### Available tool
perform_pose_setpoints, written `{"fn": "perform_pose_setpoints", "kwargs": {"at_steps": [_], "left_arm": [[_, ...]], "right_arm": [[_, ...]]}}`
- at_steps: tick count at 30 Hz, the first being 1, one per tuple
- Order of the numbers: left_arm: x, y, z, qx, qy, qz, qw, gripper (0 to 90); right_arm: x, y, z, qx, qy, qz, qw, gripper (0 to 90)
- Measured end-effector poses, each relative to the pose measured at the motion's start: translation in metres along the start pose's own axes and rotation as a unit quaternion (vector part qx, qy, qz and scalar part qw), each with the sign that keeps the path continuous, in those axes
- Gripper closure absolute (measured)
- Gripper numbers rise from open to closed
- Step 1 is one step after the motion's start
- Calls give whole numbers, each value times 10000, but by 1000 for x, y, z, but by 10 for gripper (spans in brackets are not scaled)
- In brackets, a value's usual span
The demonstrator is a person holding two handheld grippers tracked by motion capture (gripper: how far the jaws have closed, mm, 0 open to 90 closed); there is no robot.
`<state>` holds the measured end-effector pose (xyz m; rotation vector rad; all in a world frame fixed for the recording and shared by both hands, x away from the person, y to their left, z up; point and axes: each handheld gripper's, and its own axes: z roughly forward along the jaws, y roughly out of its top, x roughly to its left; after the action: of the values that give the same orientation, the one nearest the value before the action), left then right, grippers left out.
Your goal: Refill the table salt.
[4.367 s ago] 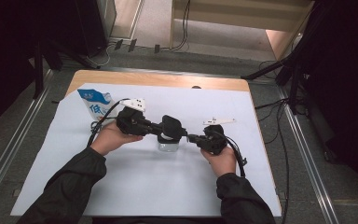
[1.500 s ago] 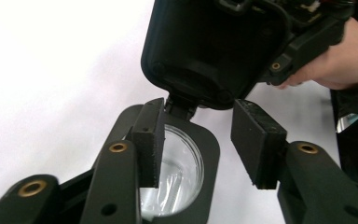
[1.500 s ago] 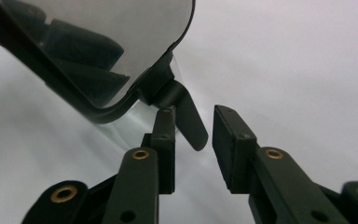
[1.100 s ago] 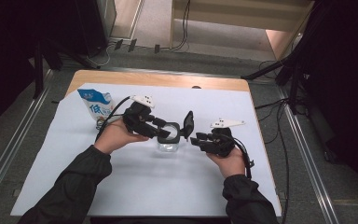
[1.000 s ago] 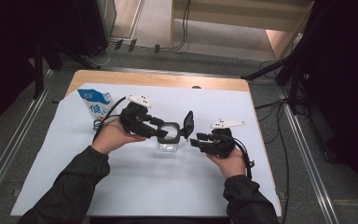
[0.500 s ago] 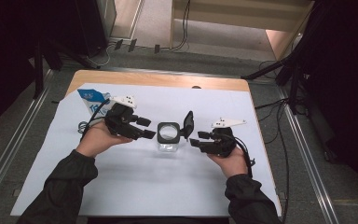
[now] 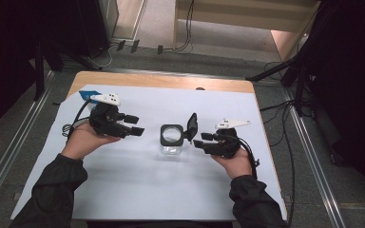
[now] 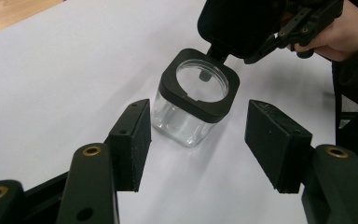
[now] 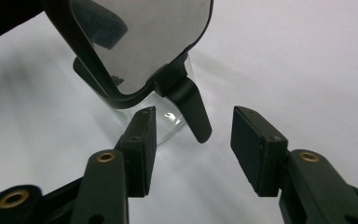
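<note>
Left of the glass jar (image 7: 172, 141) the left gripper (image 7: 136, 125) holds its jaws apart with nothing in them, and right of the jar, by its flipped-up lid (image 7: 192, 125), the right gripper (image 7: 198, 140) gapes empty too.

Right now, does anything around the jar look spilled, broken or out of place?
Nothing stands out. The jar stands upright on the white sheet, its hinged lid flipped open, no spill around it. Both grippers are open and apart from it.

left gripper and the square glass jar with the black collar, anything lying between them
Nothing: in the high view only bare white sheet lies between the left gripper and the square glass jar; the left gripper view shows the same.
</note>
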<state>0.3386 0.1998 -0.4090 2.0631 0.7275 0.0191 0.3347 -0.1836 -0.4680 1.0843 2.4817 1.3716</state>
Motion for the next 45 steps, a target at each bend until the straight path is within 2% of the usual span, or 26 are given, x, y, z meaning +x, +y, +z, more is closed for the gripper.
{"fn": "perform_pose_setpoints", "kwargs": {"at_steps": [8, 12, 16, 19, 23, 31, 38, 40, 41, 43, 45], "left_arm": [[8, -10, -18, -58, 214, -156, 9996, 428], [14, -16, -28, -99, 374, -219, 9990, 432], [18, -22, -36, -144, 473, -339, 9982, 433], [22, -27, -43, -182, 532, -354, 9978, 433], [26, -34, -54, -294, 653, -494, 9962, 433], [36, -45, -73, -387, 864, -649, 9934, 436], [51, -54, -88, -442, 1068, -815, 9899, 441], [53, -55, -90, -461, 1101, -824, 9894, 443], [58, -56, -93, -456, 1206, -832, 9882, 443], [62, -60, -97, -438, 1326, -774, 9872, 445], [65, -62, -99, -414, 1344, -786, 9869, 447]], "right_arm": [[-1, 4, 2, -12, 13, -13, 10000, 517], [-2, 6, 5, 25, 47, -11, 10000, 511], [-2, 8, 7, 32, 58, -15, 10000, 507], [-3, 8, 8, 63, 87, 6, 9999, 507], [-3, 10, 10, 68, 113, -16, 9999, 507], [-4, 10, 12, 82, 122, -26, 9999, 510], [-5, 10, 12, 106, 103, 19, 9999, 509], [-5, 9, 11, 104, 95, 16, 9999, 510], [-5, 9, 11, 120, 87, 26, 9999, 510], [-5, 9, 10, 157, 70, 54, 9998, 511], [-5, 8, 9, 161, 59, 87, 9998, 512]]}}
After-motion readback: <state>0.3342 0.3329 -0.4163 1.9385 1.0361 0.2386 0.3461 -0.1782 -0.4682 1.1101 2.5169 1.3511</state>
